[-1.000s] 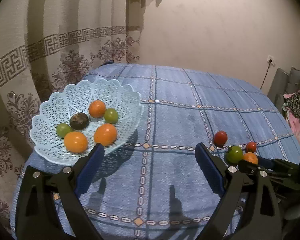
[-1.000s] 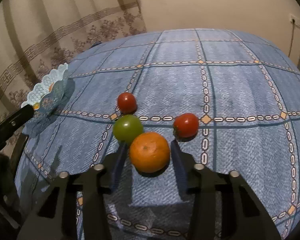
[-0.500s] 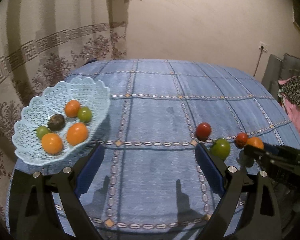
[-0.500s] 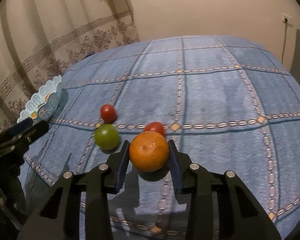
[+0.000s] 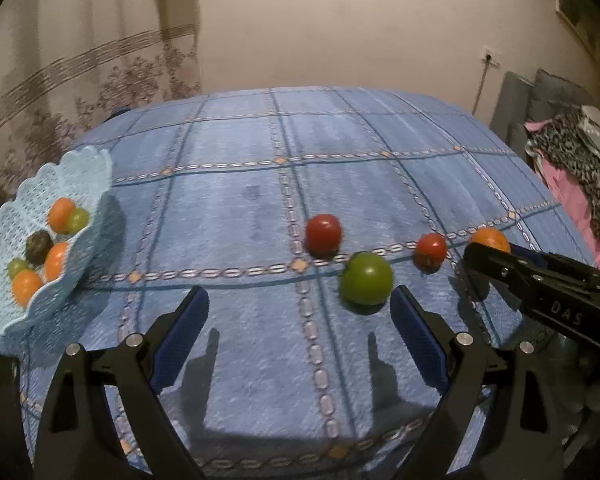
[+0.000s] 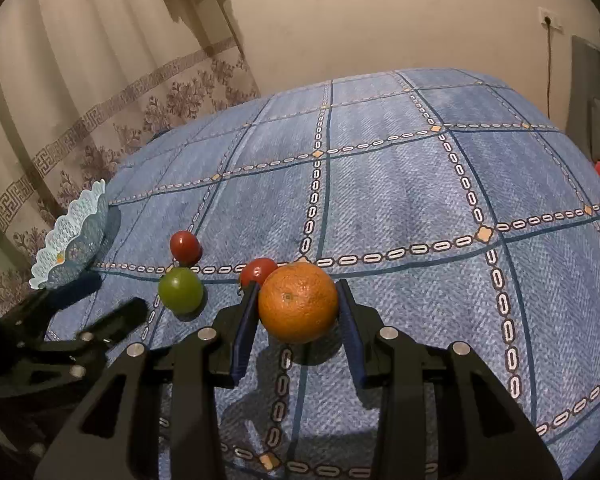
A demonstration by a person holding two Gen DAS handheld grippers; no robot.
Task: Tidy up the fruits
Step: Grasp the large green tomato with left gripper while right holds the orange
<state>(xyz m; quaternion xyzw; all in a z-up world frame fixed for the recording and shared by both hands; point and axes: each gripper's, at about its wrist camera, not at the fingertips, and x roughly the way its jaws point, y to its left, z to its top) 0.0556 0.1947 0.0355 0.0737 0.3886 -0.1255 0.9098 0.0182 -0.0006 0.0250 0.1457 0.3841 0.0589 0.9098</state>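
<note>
Left wrist view: orange (image 5: 489, 239) half hidden behind right gripper (image 5: 485, 257).

A table (image 5: 260, 184) under a blue checked tablecloth (image 6: 400, 200) is carrying everything. A pale blue lattice basket (image 5: 96, 184) is sitting at the left edge. Toward the near edge, three fruits are lying directly on the cloth — a green tomato (image 5: 366, 283), a red tomato (image 5: 323, 234) just behind it, and a smaller red tomato (image 5: 431, 249) to its right.
</note>
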